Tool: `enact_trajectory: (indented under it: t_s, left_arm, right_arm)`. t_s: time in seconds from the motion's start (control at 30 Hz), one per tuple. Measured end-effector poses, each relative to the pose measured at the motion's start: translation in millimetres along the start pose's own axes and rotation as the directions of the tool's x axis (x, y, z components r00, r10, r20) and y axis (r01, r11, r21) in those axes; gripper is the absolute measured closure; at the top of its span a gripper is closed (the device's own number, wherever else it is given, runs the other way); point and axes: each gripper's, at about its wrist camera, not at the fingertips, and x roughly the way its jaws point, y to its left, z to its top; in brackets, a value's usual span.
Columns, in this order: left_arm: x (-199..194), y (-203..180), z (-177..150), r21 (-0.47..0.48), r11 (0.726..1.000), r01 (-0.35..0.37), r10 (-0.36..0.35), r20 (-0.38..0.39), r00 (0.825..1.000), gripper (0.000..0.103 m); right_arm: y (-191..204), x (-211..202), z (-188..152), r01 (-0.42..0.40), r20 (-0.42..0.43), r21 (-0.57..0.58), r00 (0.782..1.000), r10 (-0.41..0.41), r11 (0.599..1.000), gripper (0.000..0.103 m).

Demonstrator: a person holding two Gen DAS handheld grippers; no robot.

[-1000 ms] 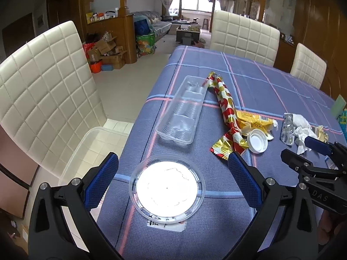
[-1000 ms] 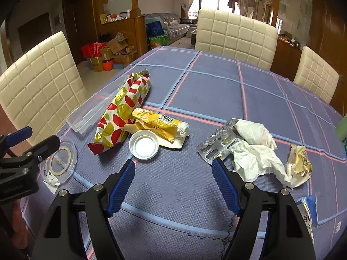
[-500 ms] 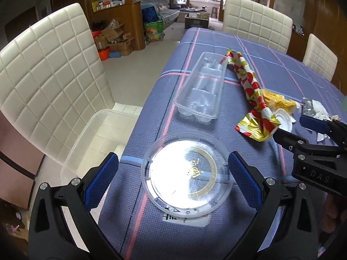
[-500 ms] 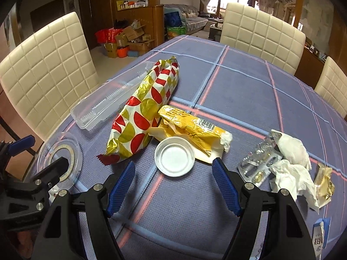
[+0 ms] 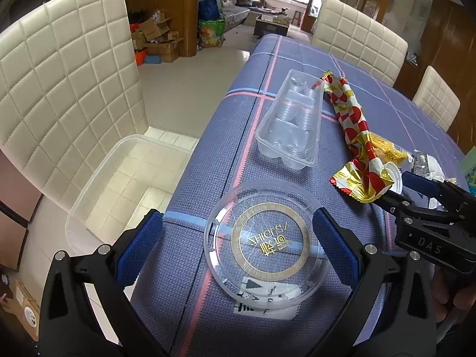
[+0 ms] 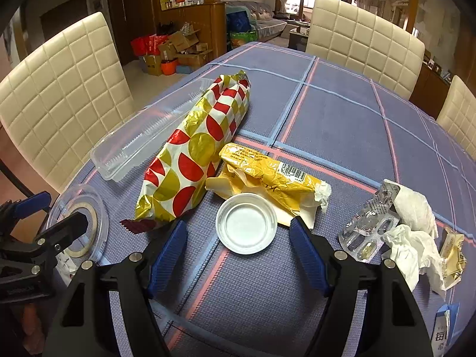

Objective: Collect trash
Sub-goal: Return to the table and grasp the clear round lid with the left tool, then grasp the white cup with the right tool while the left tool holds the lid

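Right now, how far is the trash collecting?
Nothing looks collected: the clear bin on the chair holds nothing. The open left gripper straddles the round clear lid; the open right gripper frames the white cap. Wrappers, tray and tissues remain on the table.

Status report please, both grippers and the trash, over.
Left gripper open, straddling the clear round lid. Right gripper open, facing the small white lid. Nothing held, nothing blocking either.

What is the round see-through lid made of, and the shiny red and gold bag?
The round lid looks like clear, glossy hard plastic: the tablecloth shows through. The red and gold bag seems metallic foil film, crinkled and reflective.
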Motion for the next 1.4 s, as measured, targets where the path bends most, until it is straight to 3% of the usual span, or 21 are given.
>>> enact_trajectory:
  t_s: [0.13,0.33,0.4,0.47,0.5,0.73,0.8,0.87,1.4]
  left_arm:
    - [-0.1,-4.0,3.5,0.014,1.0,0.019,-0.019,-0.006,1.0,0.011]
    - [1.8,-10.0,2.1,0.054,0.999,-0.003,0.004,-0.007,1.0,0.034]
    - [-1.0,-10.7,2.7,0.061,0.998,-0.005,0.004,0.007,1.0,0.07]
    - [-1.1,-10.9,3.7,0.061,0.998,0.013,-0.013,0.0,1.0,0.075]
    - [-1.3,-11.0,3.8,0.06,0.998,0.018,-0.019,0.0,1.0,0.085]
    - [-4.8,-16.8,1.8,0.085,0.996,0.013,-0.016,0.026,1.0,0.095]
    - [-6.4,-17.0,2.2,0.086,0.996,0.02,-0.023,0.031,0.999,0.098]
    - [-9.2,-17.5,2.3,0.087,0.996,0.019,-0.023,0.044,0.999,0.098]
    - [-32.2,-15.2,7.1,0.082,0.996,0.03,-0.039,0.11,0.993,0.099]
  right_arm:
    - [-0.4,-2.5,-0.4,-0.004,0.005,0.003,1.0,0.004,1.0,0.033]
    - [-3.0,-1.8,-1.6,-0.007,0.001,0.015,1.0,0.007,1.0,0.032]
    - [-3.8,-1.8,-2.0,-0.012,0.001,0.019,1.0,0.012,1.0,0.033]
    - [-3.4,-2.0,-2.0,-0.014,0.003,0.018,1.0,0.014,1.0,0.033]
    - [-3.0,-2.1,-2.1,-0.015,0.003,0.017,1.0,0.015,1.0,0.033]
    - [-3.2,-6.1,-3.3,-0.006,0.022,0.014,1.0,0.005,1.0,0.035]
    - [-1.7,-6.3,-3.4,-0.001,0.021,0.005,1.0,0.001,1.0,0.057]
    - [-1.5,-5.3,-3.8,-0.01,0.014,0.007,1.0,0.01,1.0,0.064]
    - [3.9,-25.1,-4.9,0.008,0.076,-0.005,0.997,-0.008,1.0,0.065]
